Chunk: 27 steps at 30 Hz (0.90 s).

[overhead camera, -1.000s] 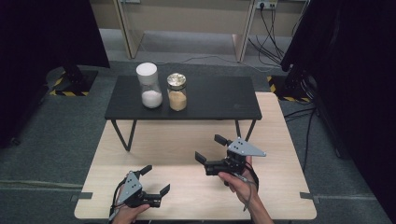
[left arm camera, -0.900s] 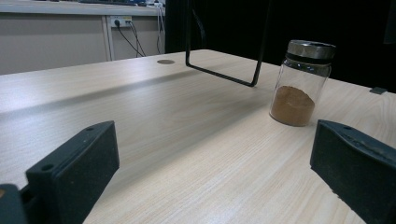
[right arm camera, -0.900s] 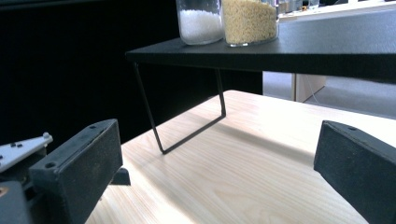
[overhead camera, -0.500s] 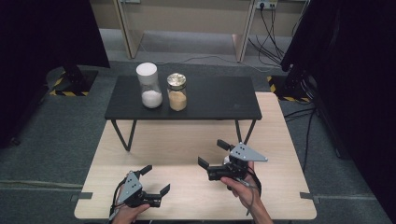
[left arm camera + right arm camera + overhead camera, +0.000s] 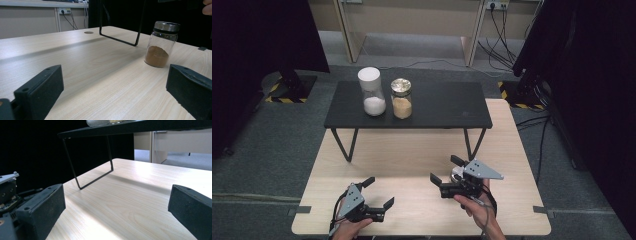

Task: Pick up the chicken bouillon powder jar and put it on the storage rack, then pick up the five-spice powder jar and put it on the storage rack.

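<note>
My left gripper (image 5: 378,192) (image 5: 113,82) rests open near the front left of the pale wooden table (image 5: 412,150), with nothing between its jaws. Farther right, my right gripper (image 5: 446,170) (image 5: 115,205) is held open just above the table, also with nothing in it. A small glass jar of brown powder with a silver lid (image 5: 162,45) stands on the table ahead of the left gripper. In the high view that small jar (image 5: 455,173) sits right beside the right gripper, mostly hidden by it.
A low black shelf on thin wire legs (image 5: 437,102) spans the far half of the table. On it stand a white-lidded jar of white powder (image 5: 373,92) and a gold-lidded jar of tan powder (image 5: 401,98). Cables (image 5: 499,30) lie on the floor beyond.
My right gripper has drifted a little toward the table's front edge and slightly right. The left gripper has stayed still.
</note>
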Available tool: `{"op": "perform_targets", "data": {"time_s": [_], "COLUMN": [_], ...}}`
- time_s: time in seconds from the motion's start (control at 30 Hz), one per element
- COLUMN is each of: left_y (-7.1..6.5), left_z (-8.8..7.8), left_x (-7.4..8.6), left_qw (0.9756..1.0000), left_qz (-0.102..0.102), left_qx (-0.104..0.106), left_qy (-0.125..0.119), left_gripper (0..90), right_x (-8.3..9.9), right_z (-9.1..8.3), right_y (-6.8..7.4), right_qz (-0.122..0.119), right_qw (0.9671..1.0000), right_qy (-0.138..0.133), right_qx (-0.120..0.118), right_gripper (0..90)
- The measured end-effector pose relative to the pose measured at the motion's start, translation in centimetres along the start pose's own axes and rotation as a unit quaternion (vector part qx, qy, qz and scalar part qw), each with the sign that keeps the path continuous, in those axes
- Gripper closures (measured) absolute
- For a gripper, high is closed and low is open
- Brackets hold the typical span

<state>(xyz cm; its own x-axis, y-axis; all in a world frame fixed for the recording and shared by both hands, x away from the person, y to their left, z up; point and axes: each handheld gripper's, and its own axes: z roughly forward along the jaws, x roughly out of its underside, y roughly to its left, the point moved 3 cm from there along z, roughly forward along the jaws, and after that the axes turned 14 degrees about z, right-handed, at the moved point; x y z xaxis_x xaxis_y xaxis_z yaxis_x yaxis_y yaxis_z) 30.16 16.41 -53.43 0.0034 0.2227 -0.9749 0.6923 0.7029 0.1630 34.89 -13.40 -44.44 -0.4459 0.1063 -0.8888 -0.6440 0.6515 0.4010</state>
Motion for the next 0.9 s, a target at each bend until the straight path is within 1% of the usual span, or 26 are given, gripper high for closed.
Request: {"op": "perform_targets", "data": {"time_s": [0.23, 0.53, 0.73, 0.9], "left_y": [0.0, 0.0, 0.0, -0.1], "left_z": [0.1, 0.0, 0.0, 0.0], "left_x": [0.0, 0.0, 0.0, 0.0], "left_qw": [1.0, 1.0, 1.0, 1.0], "left_qz": [-0.001, 0.0, 0.001, 0.002], "left_qx": [0.001, 0.001, 0.001, 0.001], "left_qy": [0.001, 0.0, 0.001, 0.001], "left_gripper": [0.6, 0.6, 0.6, 0.6], "right_x": [0.5, 1.2, 1.9, 2.1], "right_z": [-0.9, -1.2, -1.6, -1.9], "right_y": [-0.3, -0.6, -1.2, -1.7], "right_qz": [-0.006, -0.003, 0.0, 0.004], "right_qw": [1.0, 0.9999, 0.9997, 0.9996], "right_qy": [-0.001, 0.005, 0.009, 0.009], "right_qx": [0.008, 0.014, 0.022, 0.028], "right_gripper": [1.3, 1.3, 1.3, 1.3]}}
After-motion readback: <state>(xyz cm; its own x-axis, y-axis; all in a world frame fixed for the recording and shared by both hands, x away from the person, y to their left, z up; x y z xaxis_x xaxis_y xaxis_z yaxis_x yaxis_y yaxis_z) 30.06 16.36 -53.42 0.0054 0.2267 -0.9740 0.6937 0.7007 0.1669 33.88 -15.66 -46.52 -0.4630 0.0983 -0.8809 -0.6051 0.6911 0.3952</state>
